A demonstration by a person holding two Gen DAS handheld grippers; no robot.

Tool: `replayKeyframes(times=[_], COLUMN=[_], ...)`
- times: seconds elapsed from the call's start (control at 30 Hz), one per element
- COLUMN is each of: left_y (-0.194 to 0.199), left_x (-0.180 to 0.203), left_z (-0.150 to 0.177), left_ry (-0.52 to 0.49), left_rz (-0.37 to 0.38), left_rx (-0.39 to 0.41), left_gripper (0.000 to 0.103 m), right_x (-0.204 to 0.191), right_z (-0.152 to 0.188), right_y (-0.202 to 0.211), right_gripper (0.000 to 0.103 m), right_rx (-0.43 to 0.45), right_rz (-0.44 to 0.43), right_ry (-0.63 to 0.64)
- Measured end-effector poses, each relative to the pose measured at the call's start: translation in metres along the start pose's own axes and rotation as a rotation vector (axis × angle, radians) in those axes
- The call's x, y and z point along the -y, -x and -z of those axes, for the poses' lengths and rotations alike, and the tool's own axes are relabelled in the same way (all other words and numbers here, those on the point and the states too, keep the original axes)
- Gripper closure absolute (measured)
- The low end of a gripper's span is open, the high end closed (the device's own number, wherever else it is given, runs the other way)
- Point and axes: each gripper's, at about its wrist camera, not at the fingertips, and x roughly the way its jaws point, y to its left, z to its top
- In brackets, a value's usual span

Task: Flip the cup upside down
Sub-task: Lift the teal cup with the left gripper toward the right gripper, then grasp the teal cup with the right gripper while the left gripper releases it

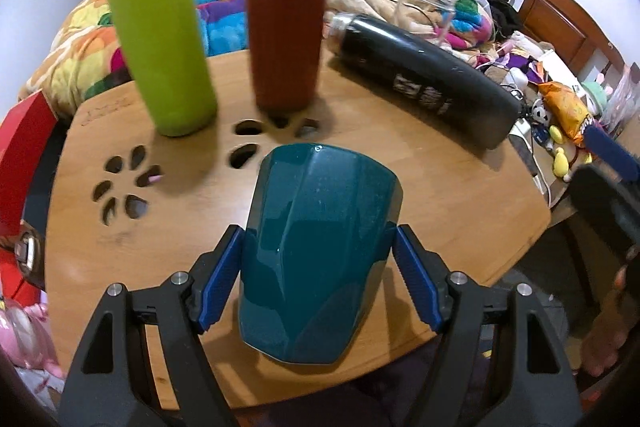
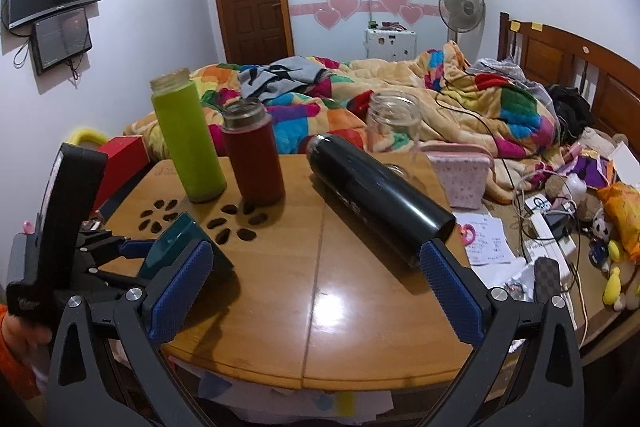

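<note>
Our left gripper (image 1: 318, 281) has the teal cup (image 1: 320, 251) clamped between its blue pads, over the table's (image 1: 460, 195) near edge. Right gripper (image 2: 316, 291) spread wide, holding nothing. Farther back: green bottle (image 1: 160, 31), red flask (image 1: 286, 39), black bottle (image 1: 424, 75) lying flat.

My left camera looks close along its fingers at the cup (image 1: 320, 251), my right from farther back; both face the table (image 2: 360, 307) and bed (image 2: 440, 95).

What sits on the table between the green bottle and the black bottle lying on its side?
The red flask stands between the green bottle and the black bottle; both views show it.
</note>
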Motion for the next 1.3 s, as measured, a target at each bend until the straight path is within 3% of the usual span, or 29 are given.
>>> replayKeyframes(times=[0.27,0.47,0.6,0.73,0.93,1.13,1.23,1.3], left_y=[-0.004,0.011,0.031,0.051,0.073,0.084,0.084,0.083], left_x=[0.020,0.003,-0.008,-0.032,-0.084,-0.103,-0.094,-0.085], left_z=[-0.004,0.007,0.023,0.039,0.055,0.057,0.053,0.049], left_ry=[0.026,0.075,0.092,0.134,0.262,0.296,0.243,0.212], left_rz=[-0.016,0.098,0.123,0.079,-0.038,-0.032,-0.030,-0.016], left_rx=[-0.014,-0.056,-0.037,0.007,0.074,0.112,0.123,0.131], left_gripper=[0.028,0.025,0.025,0.025,0.025,0.026,0.028,0.029], right_x=[0.017,0.016,0.014,0.003,-0.024,-0.068,-0.081,-0.082], right_z=[0.010,0.010,0.010,0.012,0.018,0.030,0.035,0.038], right_y=[-0.008,-0.009,-0.013,-0.023,-0.039,-0.061,-0.069,-0.074], right_gripper=[0.000,0.000,0.000,0.000,0.000,0.000,0.011,0.025], right_rx=[-0.038,-0.039,-0.044,-0.071,-0.132,-0.194,-0.222,-0.252], right_rz=[0.005,0.002,-0.022,-0.054,-0.177,-0.209,-0.189,-0.197], right_ry=[-0.050,-0.044,-0.058,-0.044,-0.068,-0.027,0.007,0.008])
